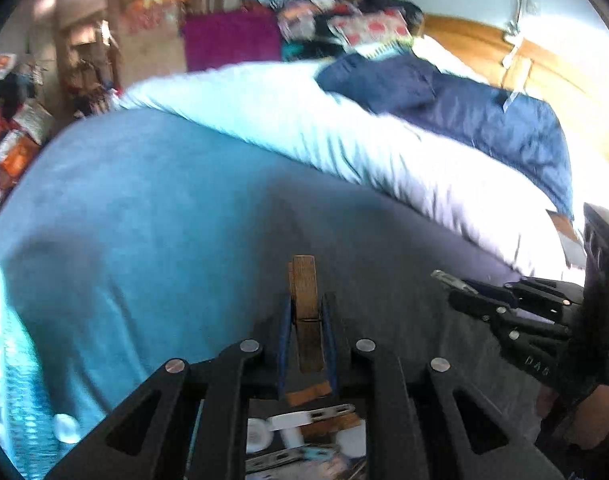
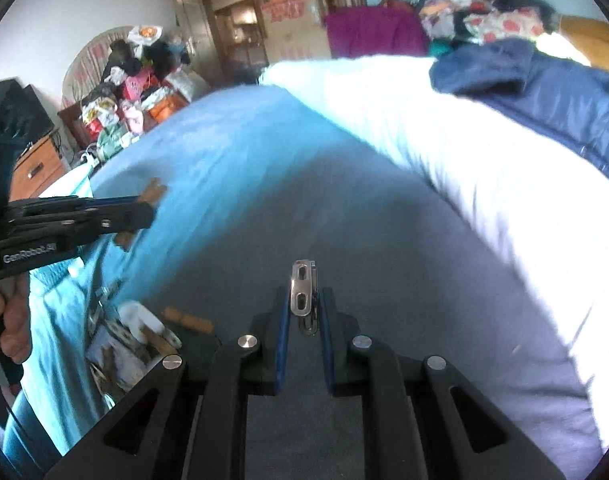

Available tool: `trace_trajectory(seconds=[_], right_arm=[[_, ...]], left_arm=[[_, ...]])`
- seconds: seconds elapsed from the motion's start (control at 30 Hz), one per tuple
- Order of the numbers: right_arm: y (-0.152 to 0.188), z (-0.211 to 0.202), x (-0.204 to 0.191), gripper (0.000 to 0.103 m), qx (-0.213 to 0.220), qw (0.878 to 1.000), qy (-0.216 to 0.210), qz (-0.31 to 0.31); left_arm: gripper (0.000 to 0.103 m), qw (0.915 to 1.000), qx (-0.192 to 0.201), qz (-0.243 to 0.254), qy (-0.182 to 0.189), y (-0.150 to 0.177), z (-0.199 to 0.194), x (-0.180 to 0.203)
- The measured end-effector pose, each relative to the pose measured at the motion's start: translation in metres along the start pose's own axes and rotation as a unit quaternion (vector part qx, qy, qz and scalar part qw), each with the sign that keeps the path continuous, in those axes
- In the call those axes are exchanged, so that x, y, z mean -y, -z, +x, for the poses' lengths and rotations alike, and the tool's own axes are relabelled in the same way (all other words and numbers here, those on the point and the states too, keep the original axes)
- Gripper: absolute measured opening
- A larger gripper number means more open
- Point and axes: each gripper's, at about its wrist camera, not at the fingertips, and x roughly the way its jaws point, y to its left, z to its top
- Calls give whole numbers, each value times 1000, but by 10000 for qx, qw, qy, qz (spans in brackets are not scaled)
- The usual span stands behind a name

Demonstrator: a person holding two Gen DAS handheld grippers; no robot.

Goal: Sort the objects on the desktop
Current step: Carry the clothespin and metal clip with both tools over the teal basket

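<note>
My left gripper (image 1: 307, 312) is shut on a wooden clothespin (image 1: 304, 292) and holds it above the blue bedsheet (image 1: 144, 200). My right gripper (image 2: 304, 304) is shut on a metal clip (image 2: 303, 294). The right gripper also shows at the right of the left wrist view (image 1: 460, 288), and the left gripper at the left of the right wrist view (image 2: 144, 208). A pile of metal clips, wooden pins and white caps (image 2: 132, 336) lies on the bed below the left gripper; it also shows under the left gripper's fingers (image 1: 304, 436).
A white duvet (image 2: 464, 168) and a dark blue jacket (image 2: 544, 92) lie across the far side of the bed. A loose wooden pin (image 2: 188, 320) lies beside the pile. Cluttered furniture and bags (image 2: 124, 92) stand beyond the bed's left edge.
</note>
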Motion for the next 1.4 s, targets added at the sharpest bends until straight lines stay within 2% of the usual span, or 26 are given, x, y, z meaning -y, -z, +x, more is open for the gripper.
trace_trajectory(seconds=[0.17, 0.33, 0.53, 0.77, 0.97, 1.13, 1.4], right_arm=[[-26, -18, -21, 14, 180, 9998, 48, -95], [-57, -33, -59, 14, 415, 9986, -18, -335], [-86, -40, -107, 14, 542, 9963, -163, -643], [-110, -42, -150, 14, 611, 9934, -273, -927], [-128, -45, -193, 14, 625, 9898, -390, -1222], [-141, -44, -237, 14, 617, 9853, -592, -1480], [-164, -28, -317, 14, 544, 9751, -1073, -1861]], left_arm=[[16, 9987, 345, -219, -317, -3, -48, -31], [16, 9951, 619, -475, -615, 2, -91, -69], [16, 9894, 799, -799, -912, 11, -135, -120], [16, 9832, 1005, -970, -1174, 14, -172, -161], [16, 9786, 1065, -1158, -1324, 24, -198, -195], [16, 9755, 946, -1310, -1496, 36, -215, -229], [16, 9638, 823, -1704, -1880, 58, -246, -302]])
